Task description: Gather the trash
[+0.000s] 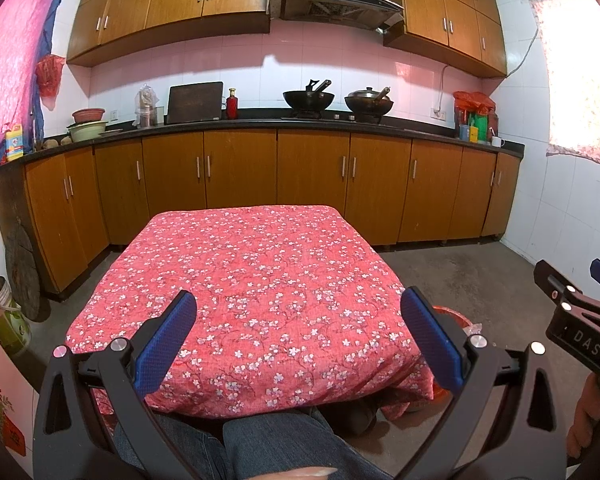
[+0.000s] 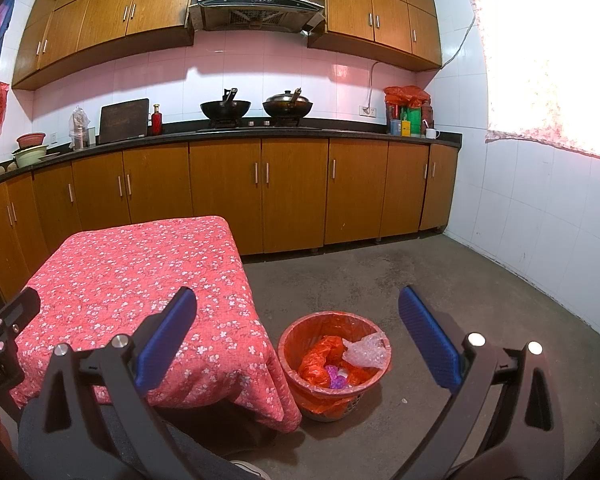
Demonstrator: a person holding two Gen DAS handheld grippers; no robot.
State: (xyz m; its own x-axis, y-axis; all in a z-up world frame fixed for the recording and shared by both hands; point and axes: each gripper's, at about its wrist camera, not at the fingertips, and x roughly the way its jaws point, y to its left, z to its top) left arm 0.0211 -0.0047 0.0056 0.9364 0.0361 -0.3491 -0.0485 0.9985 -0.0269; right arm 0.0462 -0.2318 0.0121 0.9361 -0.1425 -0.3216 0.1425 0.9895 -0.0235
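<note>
Left tongs (image 1: 298,336): released, empty, held over the near edge of the tabletop.
Right tongs (image 2: 296,338): released, empty, above the floor by the bin.
Tabletop (image 1: 244,280): red floral cloth, nothing lying on it.
Bin (image 2: 334,364): red-lined basket on the floor, just beside the tabletop's right corner.
Trash (image 2: 366,350): clear crumpled plastic and purple scraps inside the bin.
Progress: apparently finished or nearly so; no loose trash visible.
</note>
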